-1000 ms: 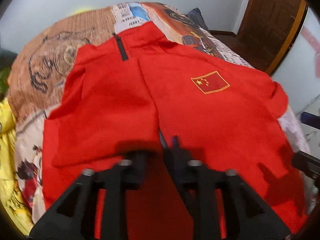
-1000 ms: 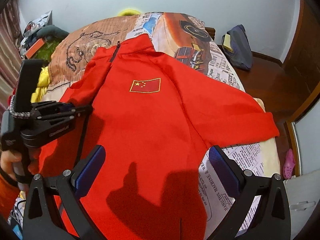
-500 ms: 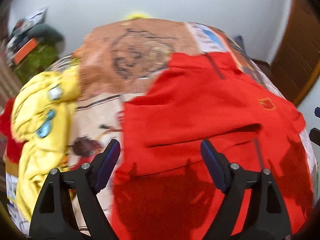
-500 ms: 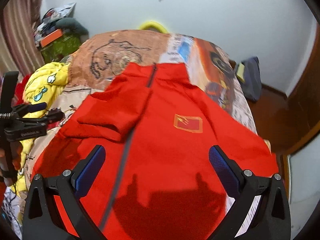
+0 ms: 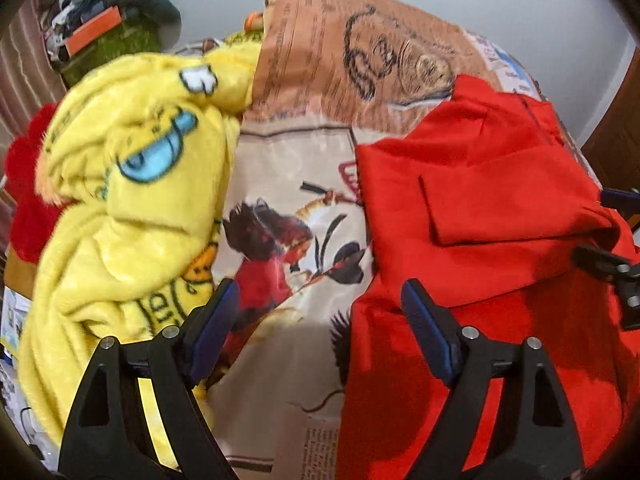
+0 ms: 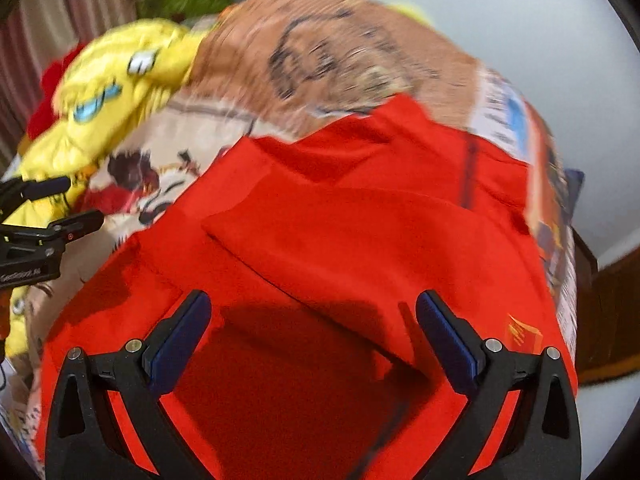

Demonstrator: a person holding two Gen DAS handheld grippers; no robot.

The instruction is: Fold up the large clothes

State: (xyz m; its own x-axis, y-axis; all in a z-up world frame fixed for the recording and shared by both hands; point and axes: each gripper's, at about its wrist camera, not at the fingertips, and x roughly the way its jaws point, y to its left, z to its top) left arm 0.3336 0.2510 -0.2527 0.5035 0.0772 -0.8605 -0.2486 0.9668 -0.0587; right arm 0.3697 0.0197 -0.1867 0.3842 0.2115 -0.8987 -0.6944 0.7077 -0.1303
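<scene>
1 red zip-front jacket (image 5: 500, 208) lies flat on the bed's printed newspaper-pattern cover (image 5: 296, 184), 1 sleeve folded across its chest; 1 small flag patch (image 6: 524, 334) shows near its right edge. 1 crumpled yellow plush blanket (image 5: 132, 184) sits beside it, apart. 2 grippers: left gripper (image 5: 316, 320) over the cover at the jacket's edge, fingers wide, holding nothing; right gripper (image 6: 312, 328) above the jacket, fingers wide, empty.

flag patch (image 6: 525, 335) on red jacket (image 6: 360, 248), lettering perhaps illegible
</scene>
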